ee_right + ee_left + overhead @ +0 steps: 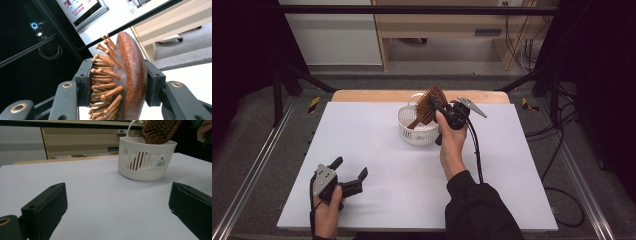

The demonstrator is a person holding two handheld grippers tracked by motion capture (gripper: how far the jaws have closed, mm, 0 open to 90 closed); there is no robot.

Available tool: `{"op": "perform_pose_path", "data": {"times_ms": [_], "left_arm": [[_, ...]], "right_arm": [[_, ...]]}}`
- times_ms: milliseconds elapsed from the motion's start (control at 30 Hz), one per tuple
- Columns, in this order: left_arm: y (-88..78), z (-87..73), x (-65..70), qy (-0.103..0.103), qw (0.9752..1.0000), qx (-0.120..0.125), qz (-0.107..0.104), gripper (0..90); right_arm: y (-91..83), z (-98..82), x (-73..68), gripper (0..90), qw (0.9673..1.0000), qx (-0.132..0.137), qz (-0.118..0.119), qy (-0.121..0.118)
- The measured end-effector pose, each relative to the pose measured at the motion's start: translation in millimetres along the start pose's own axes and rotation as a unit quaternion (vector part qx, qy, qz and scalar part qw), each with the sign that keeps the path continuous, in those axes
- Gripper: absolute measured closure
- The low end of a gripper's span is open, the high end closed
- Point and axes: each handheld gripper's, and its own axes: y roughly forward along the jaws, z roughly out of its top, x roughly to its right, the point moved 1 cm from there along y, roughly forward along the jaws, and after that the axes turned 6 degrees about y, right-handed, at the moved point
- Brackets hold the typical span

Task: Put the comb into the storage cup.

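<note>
Wooden hairbrush (430,104) clamped in the right gripper's (438,107) fingers, handle dipping into the white basket (412,134) near the tabletop's (377,150) far edge — not yet released. Left gripper (348,172) idles by the near edge, fingers wide, empty.

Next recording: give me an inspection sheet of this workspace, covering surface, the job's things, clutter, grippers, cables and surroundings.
Surface: white table top, wooden edge showing at the far side.
Job's things: wooden hairbrush, head up, handle down inside the white slotted basket; the basket stands upright at the far middle of the table, with a barcode label on its wall.
Clutter: nothing seen.
Grippers: right gripper shut on the hairbrush head, one pad on the bristles, one on the back; left gripper open, holding nothing, low at the near left.
Cables: a black cable trails from the right gripper along the sleeve; more cables lie on the floor at right.
Surroundings: black frame rails, wooden furniture and grey floor beyond.
</note>
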Motion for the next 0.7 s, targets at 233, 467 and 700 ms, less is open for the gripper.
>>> {"op": "perform_pose_path", "data": {"times_ms": [233, 467, 700], "left_arm": [[0.3, 0.0, 0.8, 0.002, 1.0000, -0.001, -0.002, 2.0], [0.5, -0.1, 1.1, 0.002, 1.0000, -0.002, -0.003, 2.0], [0.5, 0.0, 1.1, 0.003, 1.0000, -0.002, -0.003, 2.0]], "right_arm": [[0.8, -1.9, 1.2, 50.5, 1.0000, 0.000, 0.000, -0.001], [0.0, -3.2, 3.7, 50.4, 1.0000, 0.000, -0.001, 0.000], [-0.8, -2.3, 6.8, 50.1, 1.0000, -0.003, -0.001, 0.003]]}}
